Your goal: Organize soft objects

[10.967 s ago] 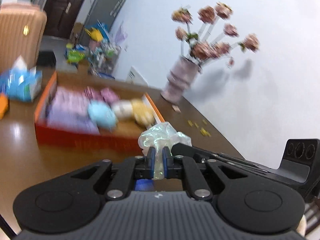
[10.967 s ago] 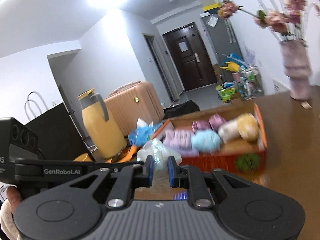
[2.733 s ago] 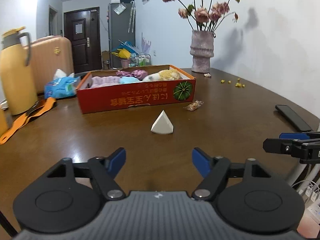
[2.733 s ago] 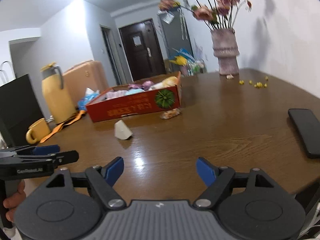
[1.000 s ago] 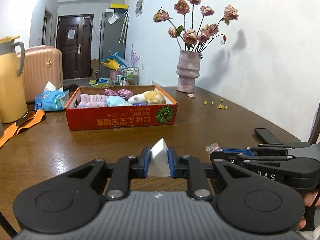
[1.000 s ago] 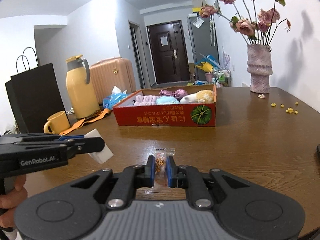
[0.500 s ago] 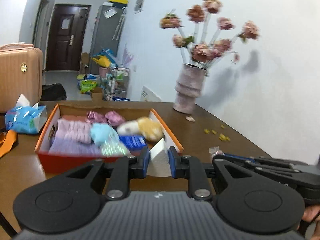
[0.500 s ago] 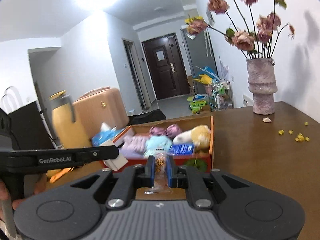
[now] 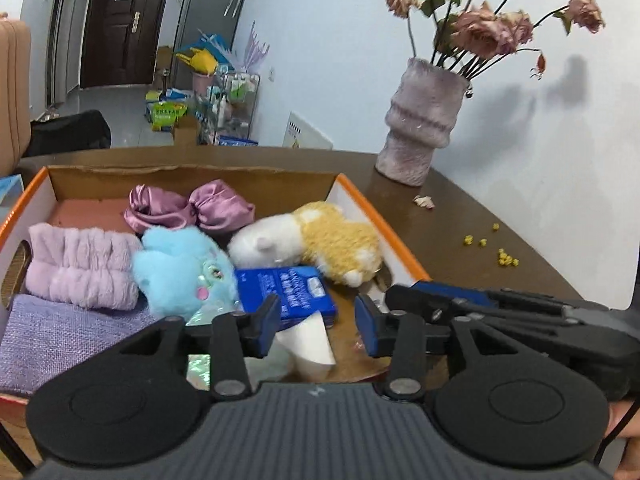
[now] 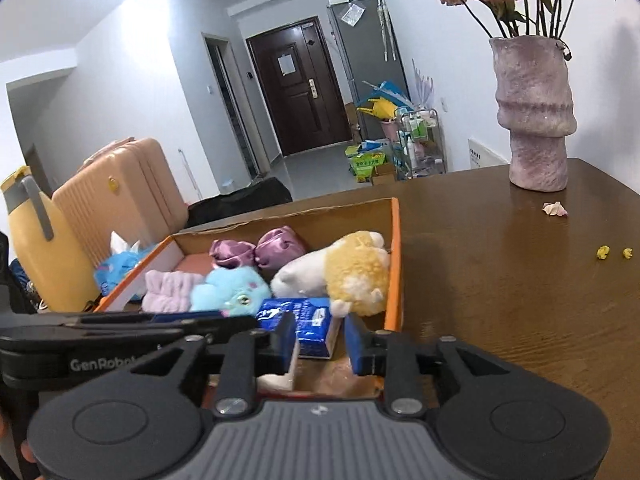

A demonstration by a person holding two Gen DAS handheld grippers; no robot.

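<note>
An orange-rimmed cardboard box holds a lilac headband, a blue plush, a purple scrunchie, a white and yellow plush and a blue tissue pack. My left gripper hangs over the box's near right corner, its jaws opening. A white wedge lies loose below them, no longer pressed. My right gripper is beside it, jaws also opening. A clear snack packet rests on the box floor under it, next to the white wedge.
A pink vase of dried roses stands on the brown table behind the box. Yellow crumbs lie at the right. A yellow jug, a blue tissue pack and a suitcase are left of the box.
Both grippers have travelled forward to above the box. The left jaws have parted from the white wedge and the right jaws from the snack packet; both things now lie in the box.
</note>
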